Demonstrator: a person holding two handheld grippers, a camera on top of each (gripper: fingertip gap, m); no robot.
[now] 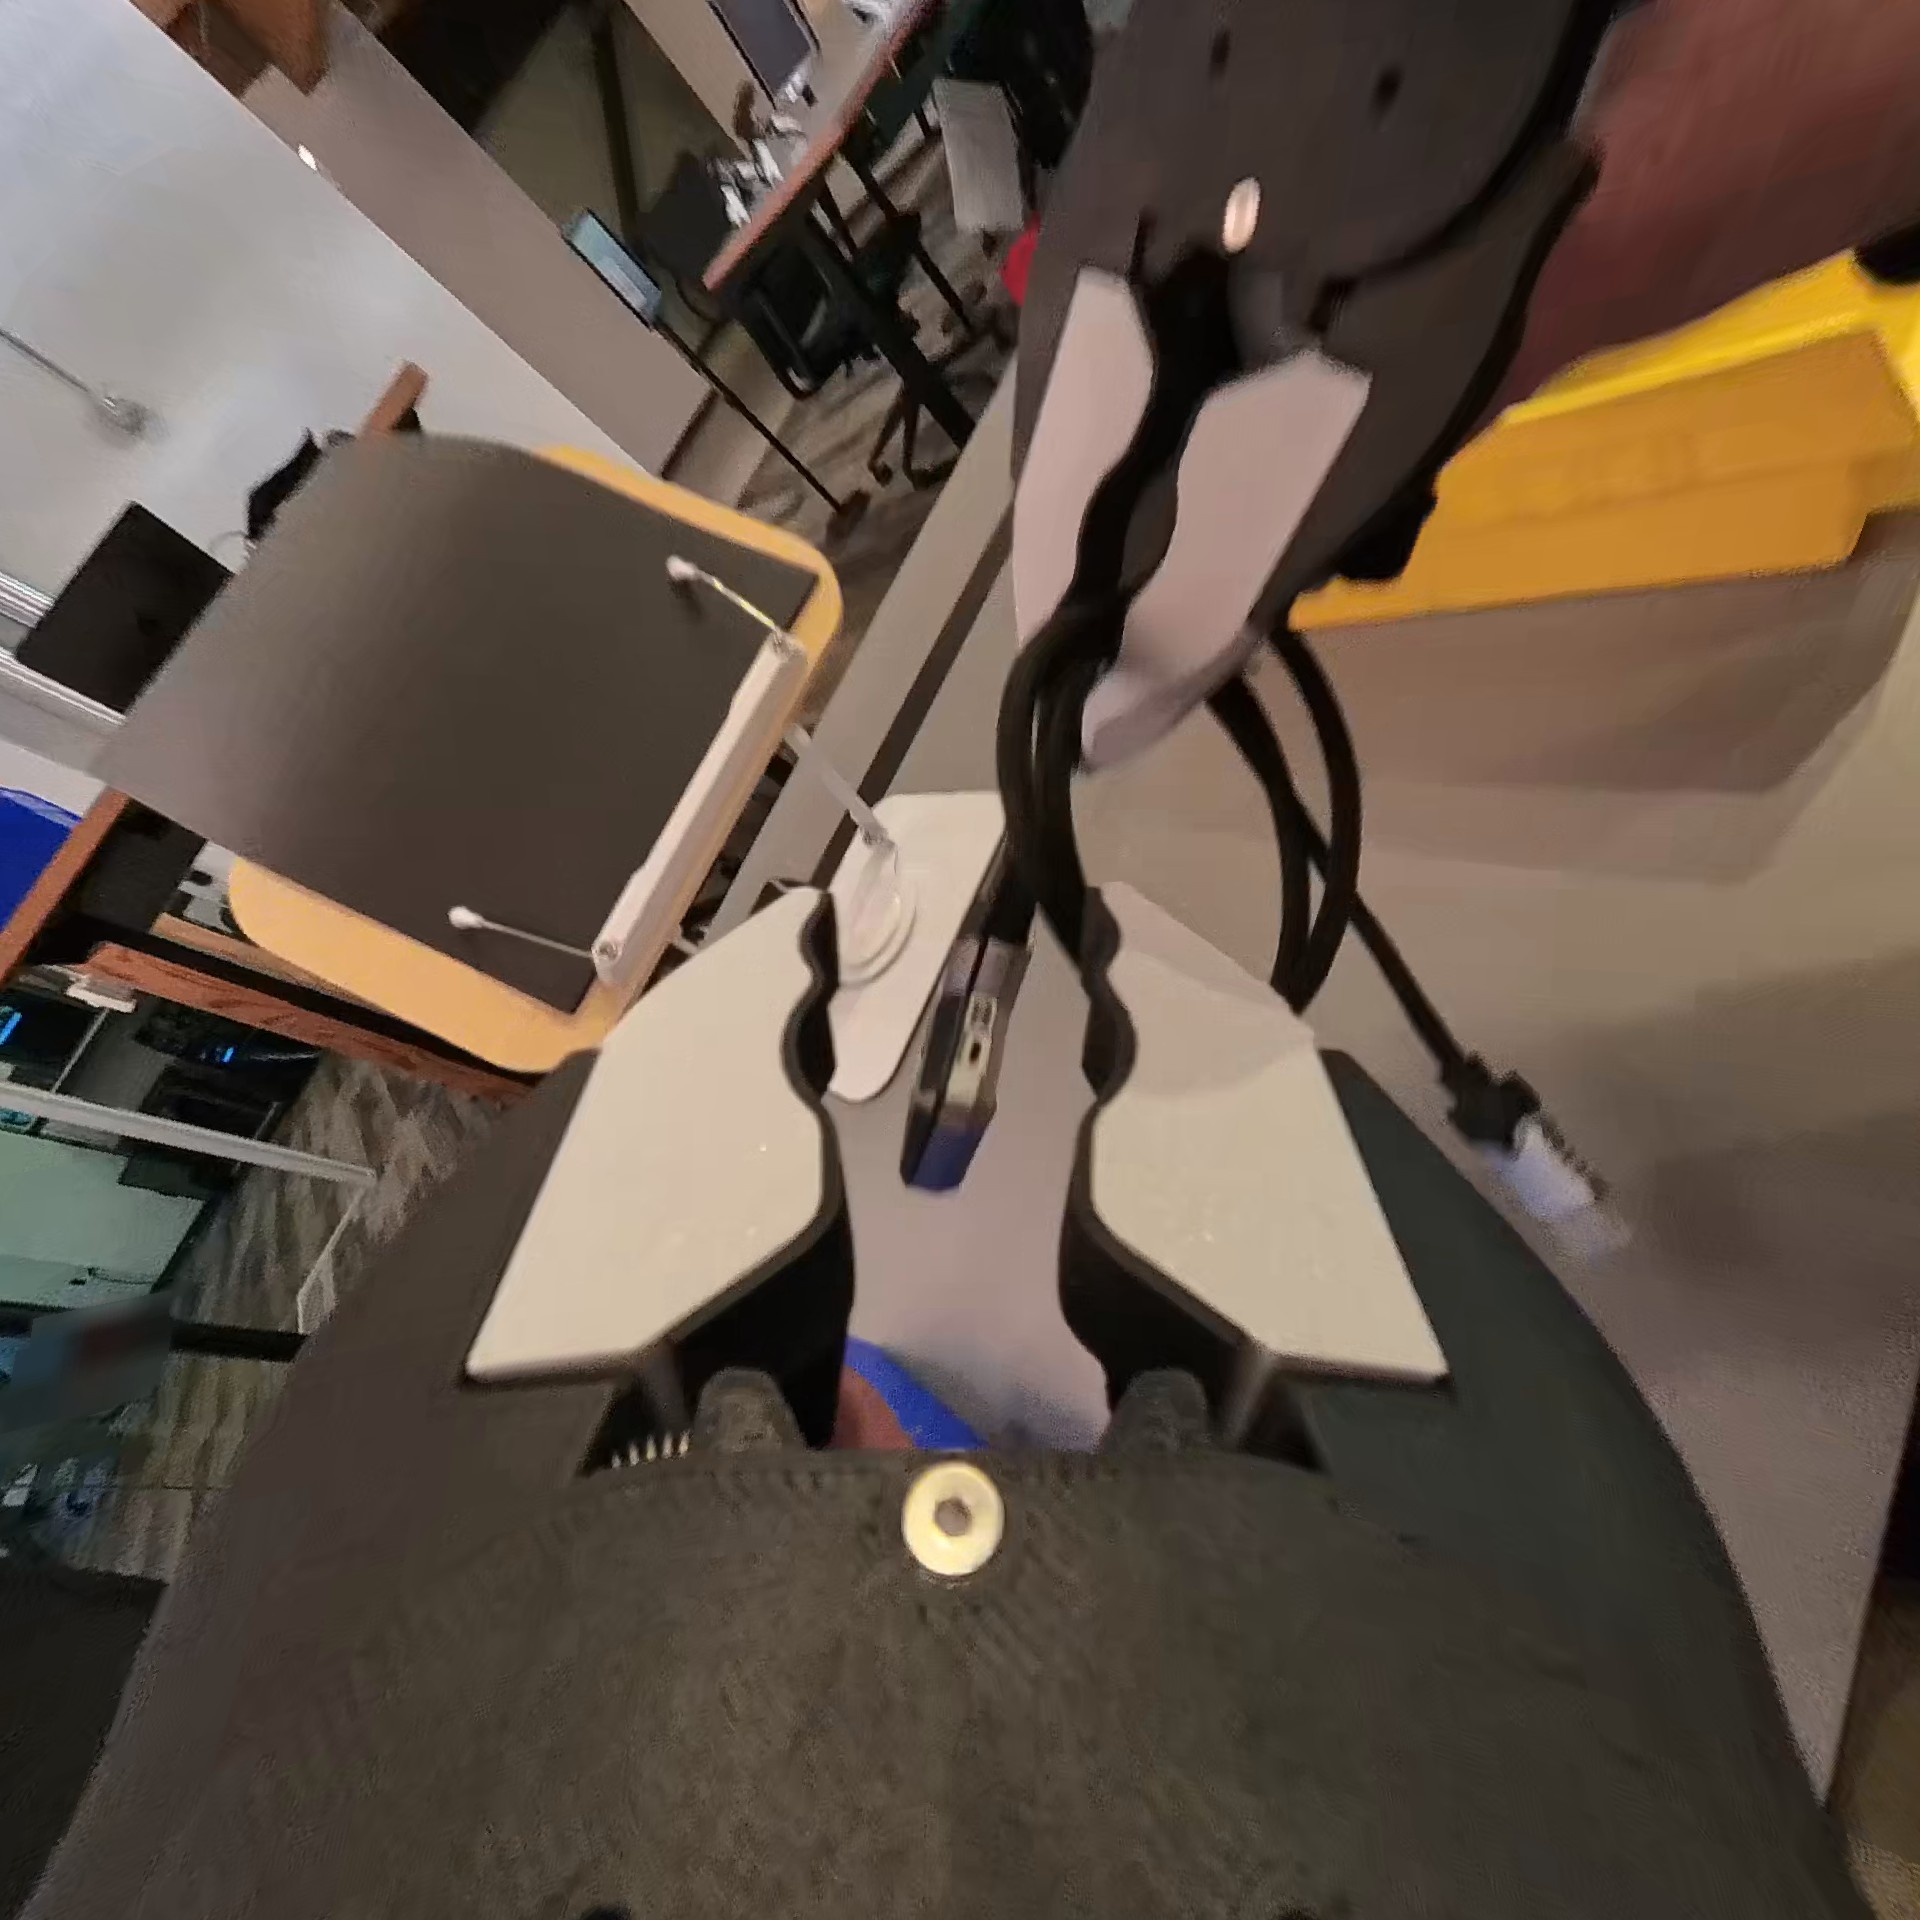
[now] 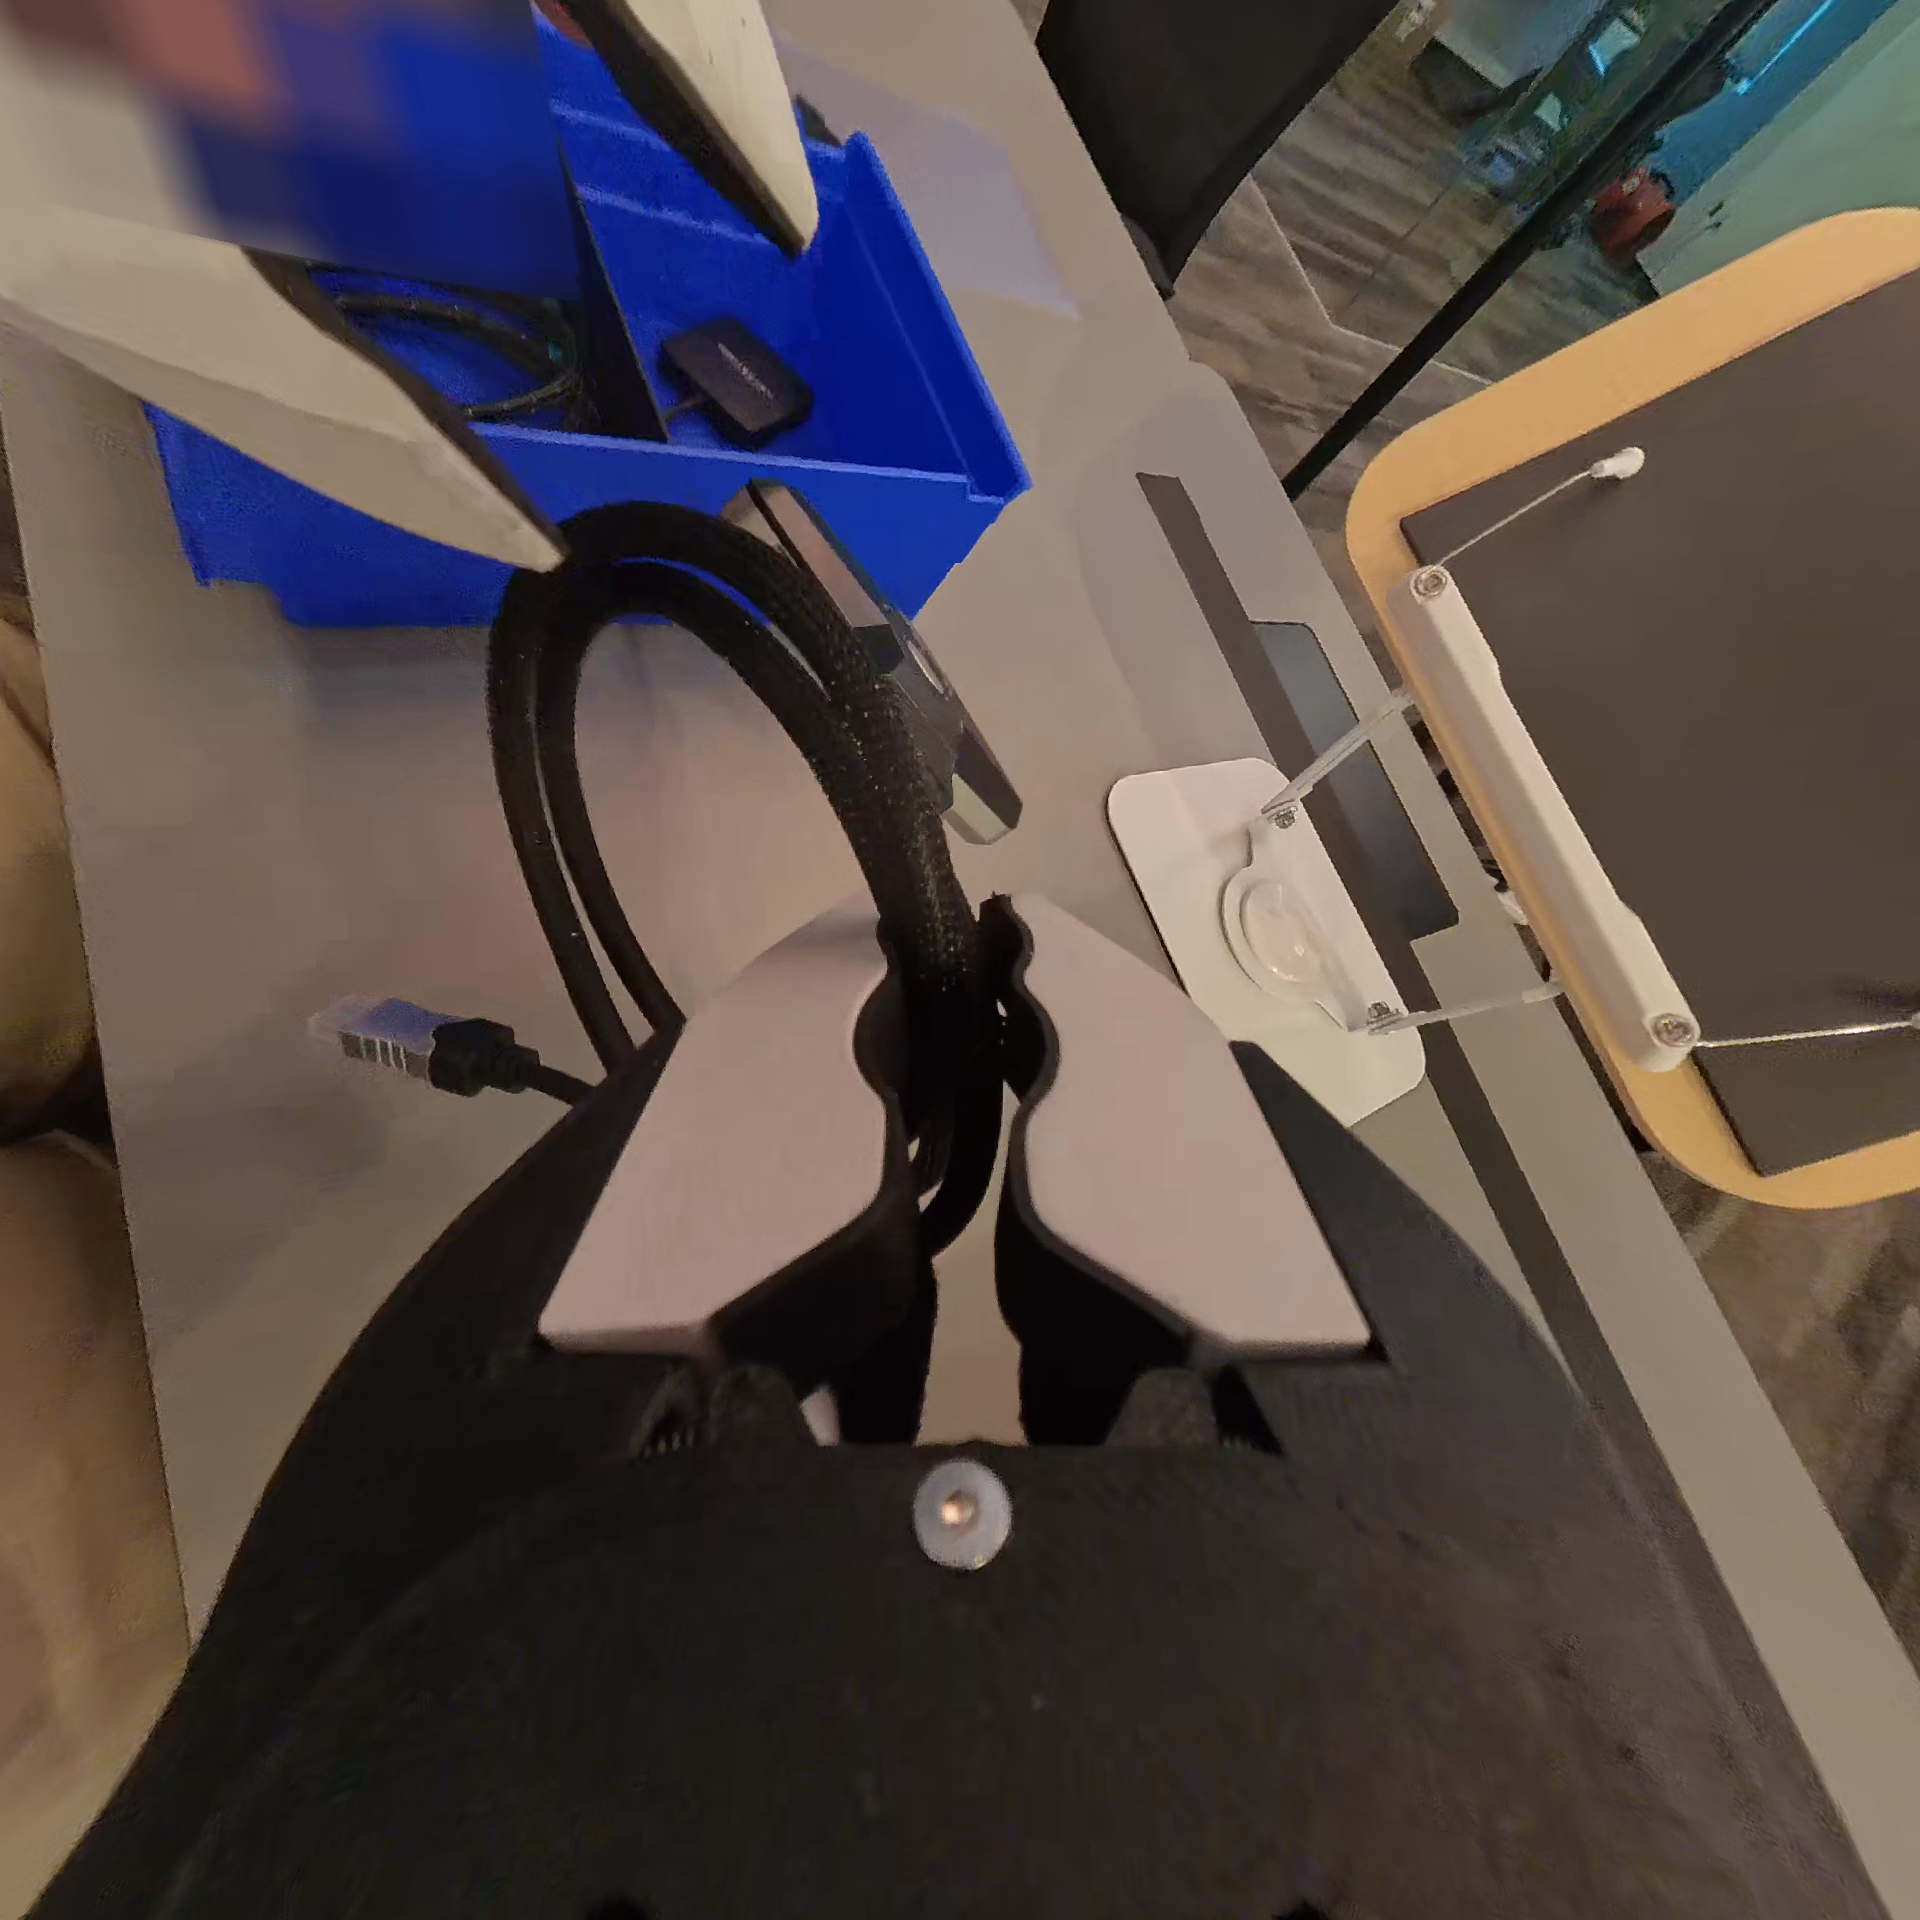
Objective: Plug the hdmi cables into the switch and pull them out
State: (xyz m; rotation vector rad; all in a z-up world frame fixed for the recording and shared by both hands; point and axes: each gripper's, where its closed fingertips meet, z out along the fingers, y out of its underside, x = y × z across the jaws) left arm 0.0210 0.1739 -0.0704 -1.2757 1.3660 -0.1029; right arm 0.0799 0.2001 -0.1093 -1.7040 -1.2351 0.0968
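My right gripper (image 2: 966,935) is shut on a bundle of black braided hdmi cables (image 2: 727,603) that loop up over the grey table. It also shows at the top of the left wrist view (image 1: 1101,665). The small dark switch (image 1: 961,1060) hangs from the cables, above the table, between my left gripper's open fingers. My left gripper (image 1: 956,925) is open and holds nothing. It shows at the top left of the right wrist view (image 2: 670,390). The switch (image 2: 935,707) is tilted there. One loose cable plug (image 2: 416,1039) lies on the table and shows in the left wrist view (image 1: 1538,1153).
A blue bin (image 2: 904,395) at the back holds another black box (image 2: 738,384) and cables. A white stand base (image 2: 1247,914) near the table edge carries a black board with a tan rim (image 2: 1714,727). A yellow bin (image 1: 1662,447) stands behind the right gripper. The grippers' ends are close to 8 cm from one another.
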